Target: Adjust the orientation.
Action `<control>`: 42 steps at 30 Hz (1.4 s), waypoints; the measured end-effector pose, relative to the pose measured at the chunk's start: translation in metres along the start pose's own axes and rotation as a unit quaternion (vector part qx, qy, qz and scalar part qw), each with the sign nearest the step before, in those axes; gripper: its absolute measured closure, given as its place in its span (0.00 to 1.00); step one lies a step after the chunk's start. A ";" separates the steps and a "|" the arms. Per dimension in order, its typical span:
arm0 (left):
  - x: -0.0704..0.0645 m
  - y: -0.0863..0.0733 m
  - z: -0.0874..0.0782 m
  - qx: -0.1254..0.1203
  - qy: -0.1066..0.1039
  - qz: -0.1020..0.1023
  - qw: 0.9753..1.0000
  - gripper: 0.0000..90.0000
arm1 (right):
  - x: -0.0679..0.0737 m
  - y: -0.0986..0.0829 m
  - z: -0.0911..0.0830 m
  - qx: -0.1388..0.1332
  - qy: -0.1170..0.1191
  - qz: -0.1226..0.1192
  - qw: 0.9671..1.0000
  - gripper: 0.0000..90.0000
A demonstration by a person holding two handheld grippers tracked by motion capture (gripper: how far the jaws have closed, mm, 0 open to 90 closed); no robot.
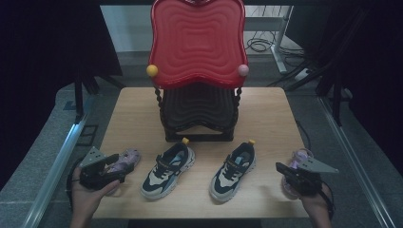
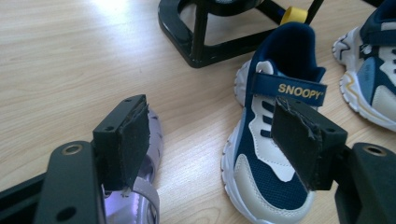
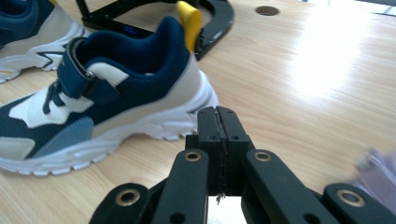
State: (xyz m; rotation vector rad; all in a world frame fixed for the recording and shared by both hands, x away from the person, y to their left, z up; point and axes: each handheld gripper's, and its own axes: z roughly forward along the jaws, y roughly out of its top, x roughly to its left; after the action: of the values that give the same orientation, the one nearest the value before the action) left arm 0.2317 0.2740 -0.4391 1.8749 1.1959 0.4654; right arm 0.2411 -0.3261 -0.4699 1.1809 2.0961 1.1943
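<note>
Left edge of the table (image 1: 142, 102): left gripper (image 1: 107, 170), held in the person's left hand (image 1: 85, 194), jaws spread wide apart with nothing between them. In the left gripper view a lilac sandal (image 2: 140, 186) lies under and beside the left pad, at the table's near left corner; in the high view its long axis runs roughly left to right. Which end is the toe cannot be told.

Next: left sneaker (image 1: 168, 168), navy, white and pale blue, sole down on the table just right of the sandal. Long axis runs from near-left to far-right; toe toward the person, heel with a yellow pull tab toward the rack. Strap reads SNOOPY in the left gripper view.

Centre, far side: black rack (image 1: 199, 111) standing on the table, carrying a red wavy tray (image 1: 197, 40) tilted up above it, and a dark tray beneath.

Next: right sneaker (image 1: 234, 168), matching, parallel to the first, toe near, heel far.

Right edge: second lilac sandal (image 1: 297, 161), partly hidden, and right gripper (image 1: 285, 170) above it, jaws pressed together on nothing.
</note>
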 end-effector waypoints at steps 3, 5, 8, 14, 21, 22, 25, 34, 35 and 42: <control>0.003 -0.001 0.002 0.001 -0.001 -0.005 1.000 0.32 | -0.010 -0.011 -0.011 0.001 -0.016 0.014 1.000 1.00; 0.003 -0.002 0.005 0.008 -0.001 -0.004 1.000 0.32 | -0.020 -0.022 -0.018 0.004 -0.029 0.030 0.999 1.00; 0.002 -0.002 0.007 0.011 -0.003 -0.001 1.000 0.32 | -0.028 -0.033 -0.024 0.012 -0.048 0.041 0.998 1.00; 0.001 -0.002 0.006 0.012 -0.003 -0.001 1.000 0.32 | -0.034 -0.048 -0.035 0.018 -0.059 0.053 0.997 1.00; 0.004 -0.003 0.003 0.006 0.003 -0.006 1.000 0.33 | -0.037 -0.061 -0.042 0.036 -0.080 0.052 0.995 1.00; 0.005 -0.003 0.003 0.005 0.003 -0.006 1.000 0.33 | -0.038 -0.062 -0.043 0.038 -0.082 0.051 0.995 1.00; 0.005 -0.004 0.003 0.006 0.004 -0.006 1.000 0.33 | -0.040 -0.066 -0.044 0.046 -0.086 0.054 0.994 1.00; 0.005 -0.004 0.005 0.010 0.003 -0.004 1.000 0.33 | -0.042 -0.070 -0.043 0.068 -0.109 0.038 0.991 1.00; 0.005 -0.004 0.004 0.008 0.004 -0.004 1.000 0.33 | -0.042 -0.070 -0.043 0.069 -0.109 0.037 0.991 1.00; 0.007 -0.004 0.001 0.001 0.006 -0.006 1.000 0.33 | -0.041 -0.071 -0.037 0.081 -0.101 0.033 0.991 1.00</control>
State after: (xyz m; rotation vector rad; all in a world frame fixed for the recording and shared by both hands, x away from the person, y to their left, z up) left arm 0.2337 0.2802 -0.4438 1.8675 1.2151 0.4699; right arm 0.2037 -0.3963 -0.5121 1.3906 2.0455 0.9036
